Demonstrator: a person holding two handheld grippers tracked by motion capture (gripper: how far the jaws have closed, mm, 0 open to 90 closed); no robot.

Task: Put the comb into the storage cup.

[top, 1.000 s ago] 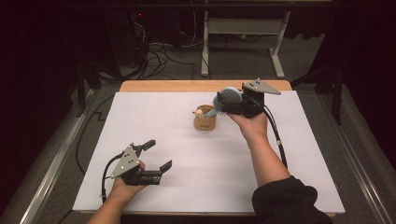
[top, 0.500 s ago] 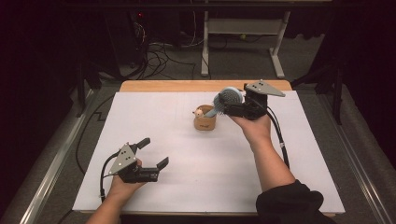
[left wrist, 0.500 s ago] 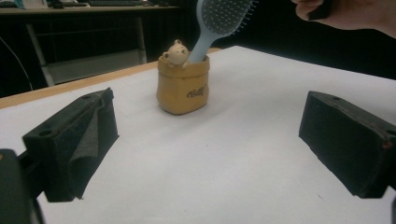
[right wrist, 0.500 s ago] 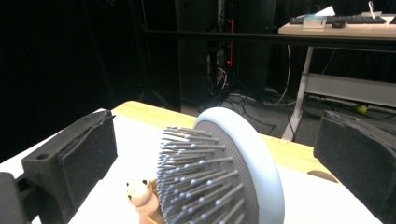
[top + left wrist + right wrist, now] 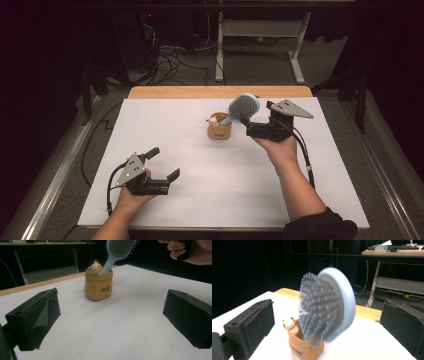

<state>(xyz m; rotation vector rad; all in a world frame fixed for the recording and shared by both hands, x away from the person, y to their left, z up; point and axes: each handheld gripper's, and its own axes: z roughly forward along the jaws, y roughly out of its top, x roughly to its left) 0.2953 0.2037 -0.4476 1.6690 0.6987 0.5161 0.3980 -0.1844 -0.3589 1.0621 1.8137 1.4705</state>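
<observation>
A small tan pouch (image 5: 220, 132) (image 5: 98, 286) (image 5: 305, 348) stands upright at the middle of the white table cover (image 5: 225, 190). A pale blue hairbrush (image 5: 243, 107) (image 5: 120, 248) (image 5: 327, 305) leans in it, handle down, beside a little cream animal figure (image 5: 213, 120) (image 5: 94, 267) (image 5: 290, 324). My right gripper (image 5: 250, 129) (image 5: 329, 315) is open just right of the brush head, which sits ahead of its wide jaws without touching the pads. My left gripper (image 5: 163, 163) (image 5: 112, 322) rests at the near left; its jaws have just been opening, with nothing between them.
The table's far wooden edge (image 5: 215, 91) runs behind the pouch. Beyond it are floor cables (image 5: 170, 55) and a white desk frame (image 5: 260, 30). A metal rail (image 5: 55, 190) lines the left side.
The left gripper's jaws have spread wider. The right gripper has drawn back a little from the brush, toward me. The brush and pouch stay where they were.
</observation>
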